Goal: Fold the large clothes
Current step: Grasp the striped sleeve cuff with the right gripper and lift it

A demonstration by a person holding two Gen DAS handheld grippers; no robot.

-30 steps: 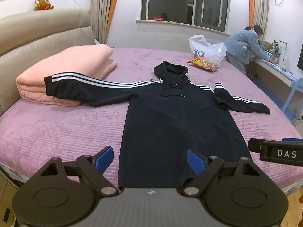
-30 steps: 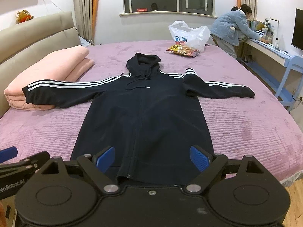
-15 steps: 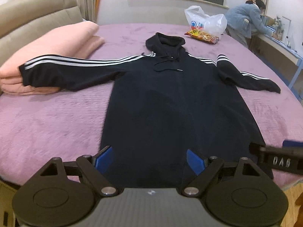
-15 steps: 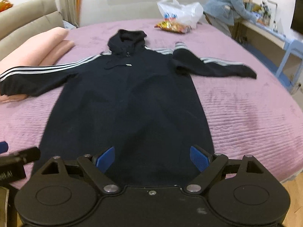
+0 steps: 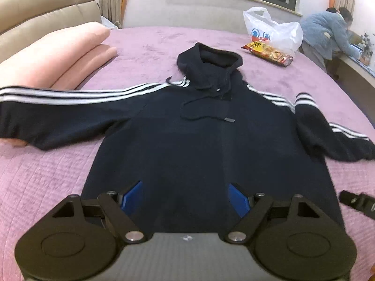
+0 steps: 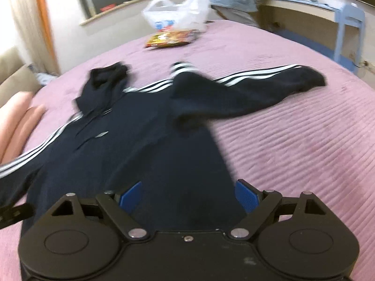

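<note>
A black hoodie with white-striped sleeves lies flat, face up, on the purple bed, hood at the far end. My left gripper hovers over its lower body, blue pads wide apart; the jaws are closing and nothing is pinched between them. Part of the right gripper shows at the right edge. In the tilted, blurred right wrist view, my right gripper is open above the hoodie near its right side edge. The right sleeve stretches away from it.
A folded pink blanket lies under the left sleeve beside the beige headboard. A white plastic bag and a snack packet sit at the bed's far side. A person leans over a desk; a blue chair stands nearby.
Both grippers have come forward and down from the bed's foot to over the hoodie's lower body. The right wrist view has rolled and now looks tilted.
</note>
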